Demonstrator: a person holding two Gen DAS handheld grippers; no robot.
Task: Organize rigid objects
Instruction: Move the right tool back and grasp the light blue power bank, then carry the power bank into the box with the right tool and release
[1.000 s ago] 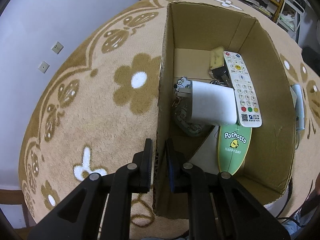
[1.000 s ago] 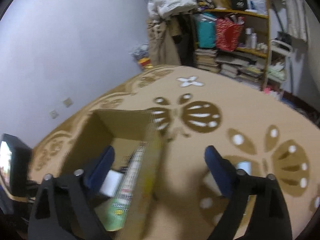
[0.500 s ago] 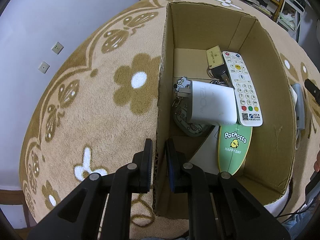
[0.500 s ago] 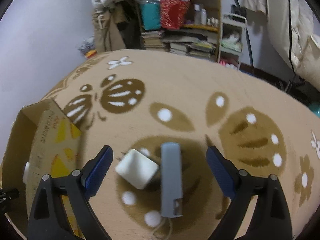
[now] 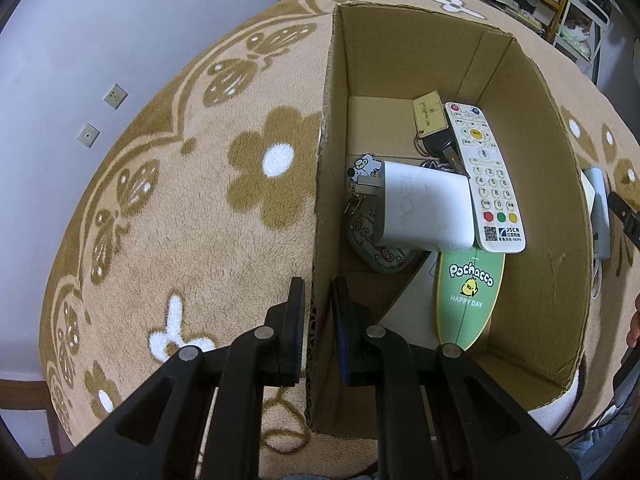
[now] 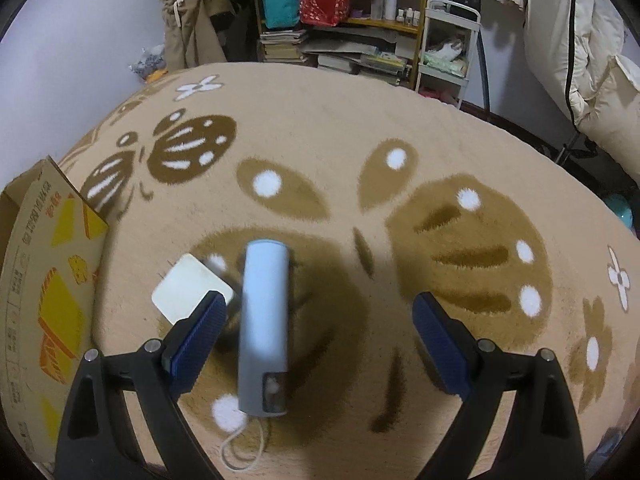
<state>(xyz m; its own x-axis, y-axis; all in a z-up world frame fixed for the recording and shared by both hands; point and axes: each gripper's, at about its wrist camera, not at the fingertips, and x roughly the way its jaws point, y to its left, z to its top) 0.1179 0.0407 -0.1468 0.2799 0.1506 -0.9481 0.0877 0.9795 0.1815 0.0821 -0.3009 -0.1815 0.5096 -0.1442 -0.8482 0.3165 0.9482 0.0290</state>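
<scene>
**Steadying the box while the right gripper lined up on the blue-grey device**

Pinching the near wall of the cardboard box [image 5: 532,184], the left gripper [image 5: 318,320] had its jaws closed on the cardboard edge, one finger inside the box and one outside. That grip looked meant to keep the light, open box from sliding on the plush rug [image 5: 208,208] while things were dropped into it.

Inside the box lay a white remote control [image 5: 484,176], resting partly on a white charger block [image 5: 424,208]. Beneath those, toward the gripped wall, sat a green Pochacco case [image 5: 468,292], and under the charger's other side a patterned keyring tag [image 5: 374,246]. At the far end of the box a tan key fob [image 5: 430,116] lay beside the remote's top. The pile suggested the sorting was well along.

Outside the box, just beyond the wall opposite the gripped one, two things remained on the rug. A blue-grey cylindrical device [image 6: 264,328] with a thin loop cord lay lengthwise, and a white square block [image 6: 188,294] sat between it and the box, touching or nearly touching it. The right gripper [image 6: 316,338] hung above them with jaws wide apart and nothing in them. The device lay between the fingers, nearer the one on the box side, whose pad overlapped the block's corner in the view. The likely intent was to close across the device's narrow width. The offset mattered, as closing there risked catching the block too.
</scene>
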